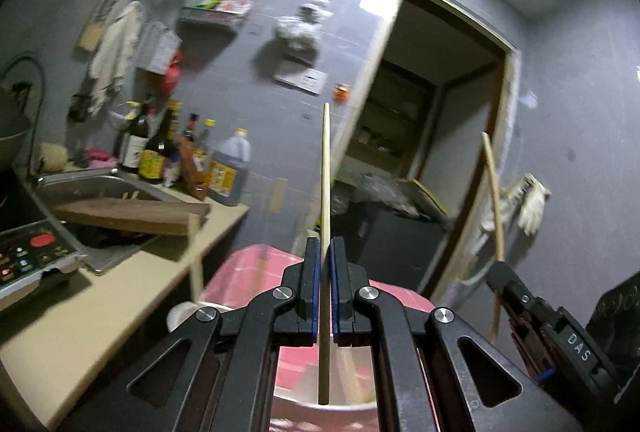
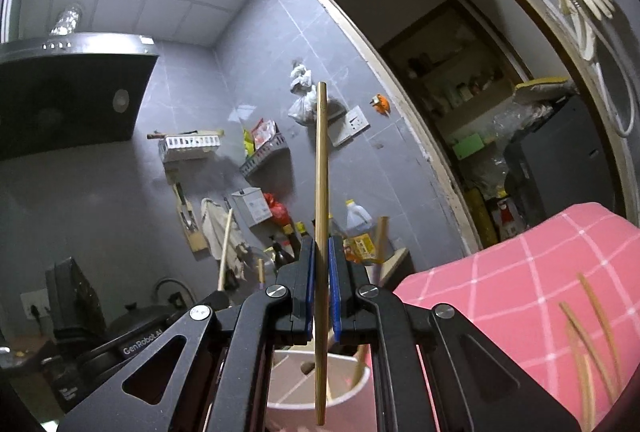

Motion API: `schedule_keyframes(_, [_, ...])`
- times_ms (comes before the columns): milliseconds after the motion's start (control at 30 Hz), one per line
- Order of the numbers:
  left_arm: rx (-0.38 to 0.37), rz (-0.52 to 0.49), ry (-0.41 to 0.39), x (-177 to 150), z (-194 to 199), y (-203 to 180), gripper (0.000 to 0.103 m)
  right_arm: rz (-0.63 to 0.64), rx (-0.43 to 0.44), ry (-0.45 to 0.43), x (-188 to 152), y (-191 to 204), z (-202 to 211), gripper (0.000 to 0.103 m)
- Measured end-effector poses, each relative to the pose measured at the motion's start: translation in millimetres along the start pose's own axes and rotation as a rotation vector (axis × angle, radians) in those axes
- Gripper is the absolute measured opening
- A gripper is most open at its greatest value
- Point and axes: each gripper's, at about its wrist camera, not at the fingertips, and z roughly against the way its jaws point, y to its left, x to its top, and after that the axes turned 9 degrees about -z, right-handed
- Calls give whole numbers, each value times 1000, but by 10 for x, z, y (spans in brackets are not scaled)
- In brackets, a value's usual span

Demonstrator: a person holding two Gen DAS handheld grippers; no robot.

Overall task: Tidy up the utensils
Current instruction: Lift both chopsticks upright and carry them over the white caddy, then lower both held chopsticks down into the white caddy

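Note:
My left gripper (image 1: 325, 252) is shut on a pale chopstick (image 1: 325, 168) held upright, its lower end over a white cup (image 1: 352, 410). My right gripper (image 2: 321, 252) is shut on a darker bamboo chopstick (image 2: 321, 168), also upright, with its lower end over the white cup (image 2: 348, 396), which holds other sticks. The right gripper (image 1: 500, 268) with its chopstick (image 1: 493, 192) shows at the right of the left wrist view. The left gripper (image 2: 218, 294) with its chopstick (image 2: 225, 252) shows at the left of the right wrist view. Several loose chopsticks (image 2: 592, 336) lie on a pink checked cloth (image 2: 520, 272).
A counter (image 1: 100, 312) holds a steel sink (image 1: 104, 188) with a wooden board (image 1: 132, 216), an induction cooker (image 1: 28, 252) and sauce bottles (image 1: 160, 148). A doorway (image 1: 432, 136) opens ahead. A range hood (image 2: 68, 92) and wall racks (image 2: 192, 146) hang at left.

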Motion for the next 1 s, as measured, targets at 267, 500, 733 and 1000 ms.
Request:
schedule_keyframes(267, [89,66,-45,-22,-109,447,3,53,-6,30,-217,116,-407,5])
schedule_keyframes(500, [94,38,-21,-186,-228,419,3,122,-42,80,-434,119,-555,5])
schedule_keyframes(733, [89,-8,18,-357,-263,267,3,130,-63,116,-485,79,-528,5])
schedule_keyframes(1000, [111,-44,56,-479,-250,192,3,139,-89,170,-520,58,-475,5])
